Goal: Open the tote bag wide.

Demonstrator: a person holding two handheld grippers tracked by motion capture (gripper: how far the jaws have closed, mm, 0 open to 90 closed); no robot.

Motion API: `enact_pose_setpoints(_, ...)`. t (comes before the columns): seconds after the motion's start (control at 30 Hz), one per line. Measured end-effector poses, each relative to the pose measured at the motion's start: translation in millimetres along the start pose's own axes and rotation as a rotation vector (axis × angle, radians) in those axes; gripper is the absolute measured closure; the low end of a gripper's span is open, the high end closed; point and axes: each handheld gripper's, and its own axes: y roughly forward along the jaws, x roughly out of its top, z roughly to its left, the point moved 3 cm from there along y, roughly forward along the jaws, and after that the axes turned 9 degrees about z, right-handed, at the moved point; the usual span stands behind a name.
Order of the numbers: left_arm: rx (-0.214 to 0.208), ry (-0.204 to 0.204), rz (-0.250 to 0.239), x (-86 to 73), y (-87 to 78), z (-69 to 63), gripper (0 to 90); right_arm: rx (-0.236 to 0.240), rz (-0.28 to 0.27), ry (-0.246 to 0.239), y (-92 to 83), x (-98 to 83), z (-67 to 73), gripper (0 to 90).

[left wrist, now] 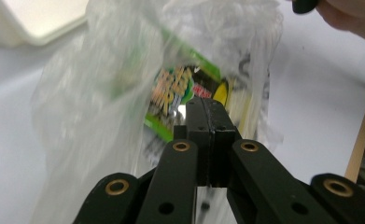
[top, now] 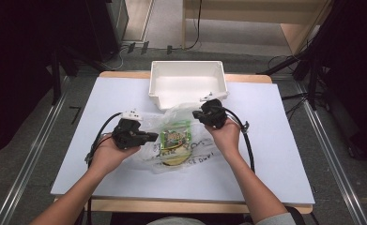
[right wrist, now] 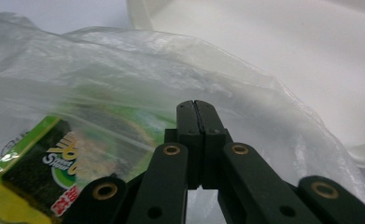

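Observation:
A clear plastic bag (top: 183, 152) with black writing lies mid-table, and its upper part is pulled up between my two grippers. Inside it sits a green snack packet (top: 174, 136) above a yellow packet. My left gripper (top: 156, 137) points right at the bag's left edge, its jaws pressed together on the film (left wrist: 124, 93). My right gripper (top: 196, 114) meets the bag's top right corner, jaws likewise shut with the film (right wrist: 245, 98) bunched at their tips. The green packet (left wrist: 171, 91) shows through the film just beyond the left gripper (left wrist: 208, 105), and again (right wrist: 35, 158) to the left of the right gripper (right wrist: 195, 107).
An empty white bin (top: 188, 63) stands at the table's far edge, just behind the bag and near my right gripper; its rim (right wrist: 264, 28) is close ahead. The pale blue table top (top: 275, 154) spreads to both sides. Cables trail from both grippers.

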Motion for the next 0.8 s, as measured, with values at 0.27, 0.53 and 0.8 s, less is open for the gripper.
enact_pose_setpoints(0.27, -0.019, 0.029, 0.019, 25.8, 21.1, -1.9, 90.0, 0.021, -0.003, -0.024, -10.1, -3.9, 9.3, 90.0)
enact_pose_setpoints(0.53, 0.020, 0.012, 0.060, 25.2, 56.7, 22.7, 90.0, 0.037, 0.021, -0.040, -8.3, -20.0, 17.0, 90.0)
enact_pose_setpoints(0.8, 0.063, -0.012, 0.072, 18.3, 69.6, 51.5, 90.0, 0.045, 0.063, -0.049, 1.8, -30.3, 20.3, 90.0)
